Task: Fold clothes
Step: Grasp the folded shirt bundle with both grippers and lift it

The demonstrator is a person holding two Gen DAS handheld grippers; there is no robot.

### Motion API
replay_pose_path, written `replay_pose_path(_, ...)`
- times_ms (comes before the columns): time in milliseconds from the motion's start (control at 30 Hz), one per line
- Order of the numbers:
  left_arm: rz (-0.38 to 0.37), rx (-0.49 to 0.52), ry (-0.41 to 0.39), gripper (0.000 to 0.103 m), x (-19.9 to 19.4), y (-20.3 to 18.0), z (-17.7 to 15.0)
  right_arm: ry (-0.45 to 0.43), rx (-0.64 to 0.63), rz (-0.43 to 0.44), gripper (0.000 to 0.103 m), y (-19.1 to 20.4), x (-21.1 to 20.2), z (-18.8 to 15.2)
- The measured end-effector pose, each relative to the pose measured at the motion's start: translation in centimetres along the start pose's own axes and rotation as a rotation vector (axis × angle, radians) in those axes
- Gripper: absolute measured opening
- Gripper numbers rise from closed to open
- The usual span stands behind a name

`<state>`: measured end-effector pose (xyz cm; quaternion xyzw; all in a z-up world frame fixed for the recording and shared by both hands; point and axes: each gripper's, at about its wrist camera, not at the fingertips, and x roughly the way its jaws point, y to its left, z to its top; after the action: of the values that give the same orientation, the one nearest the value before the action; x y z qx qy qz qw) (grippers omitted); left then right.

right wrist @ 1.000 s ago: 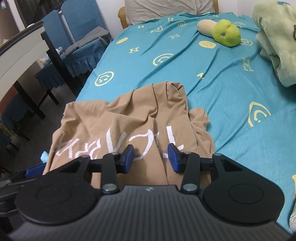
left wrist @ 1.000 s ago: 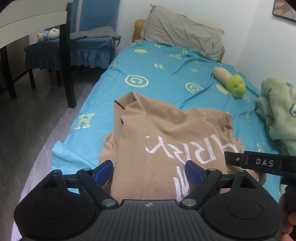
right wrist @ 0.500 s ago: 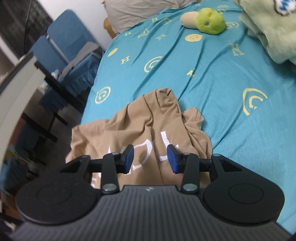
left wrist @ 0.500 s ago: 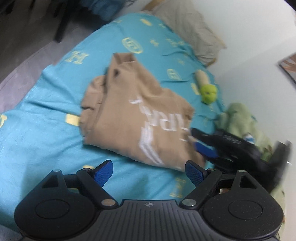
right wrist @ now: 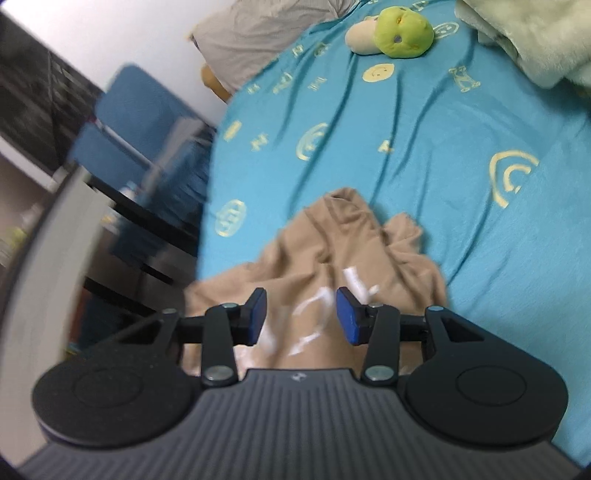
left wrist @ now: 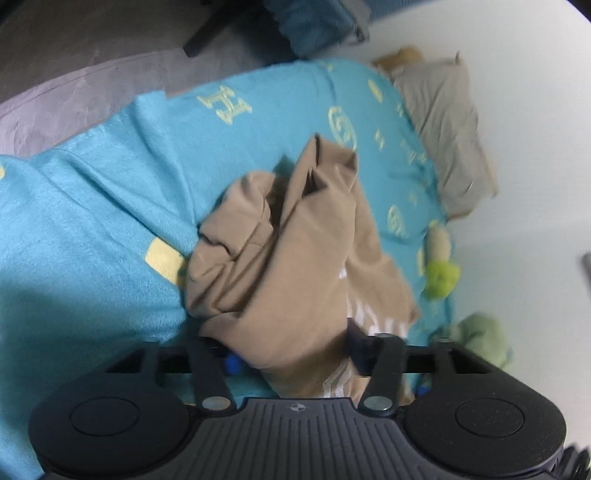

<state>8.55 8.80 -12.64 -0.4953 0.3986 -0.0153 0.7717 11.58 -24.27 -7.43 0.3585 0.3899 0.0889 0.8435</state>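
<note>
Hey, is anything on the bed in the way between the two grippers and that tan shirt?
Nothing visible. The tan shirt already bunches between the closing left gripper and lies under the opening right gripper. The green plush toy sits far up the bed.

One tan shirt [left wrist: 295, 258], one pillow [left wrist: 447, 133], one green plush toy [right wrist: 402, 33].

place: bedroom | evidence: bed [right wrist: 424, 129] (turquoise sheet), pillow [right wrist: 258, 33], plush toy [right wrist: 402, 27]

1. Tan shirt [left wrist: 306, 258] with white lettering: crumpled and bunched in loose folds, lying on the bed.
2. Position: near edge gathered between the left claw's [left wrist: 295, 358] closing jaws; the rest extends ahead.
</note>
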Motion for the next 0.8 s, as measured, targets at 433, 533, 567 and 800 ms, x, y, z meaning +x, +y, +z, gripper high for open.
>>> replay_pose_path(433, -0.094, 0.037, -0.062, 0.024, -1.6, -1.1, -0.8, 0.309, 0.504, 0.233, 0.097, -3.1, 4.4, -6.5)
replay_pose_path(533, -0.114, 0.058, -0.084, 0.023, -2.0, -1.5, -0.8, 0.257, 0.598, 0.199, 0.097, -4.9, 5.1, -6.8)
replay_pose_path(567, -0.117, 0.072, -0.093, 0.023, -2.1, -1.8, -0.8, 0.217, 0.62, 0.178, 0.097, -5.3, 4.9, -6.7)
replay_pose_path(800, -0.124, 0.118, -0.111, 0.022, -2.7, -2.6, -1.3, 0.001, 0.592, 0.076, 0.044, -6.1, 2.6, -5.6)
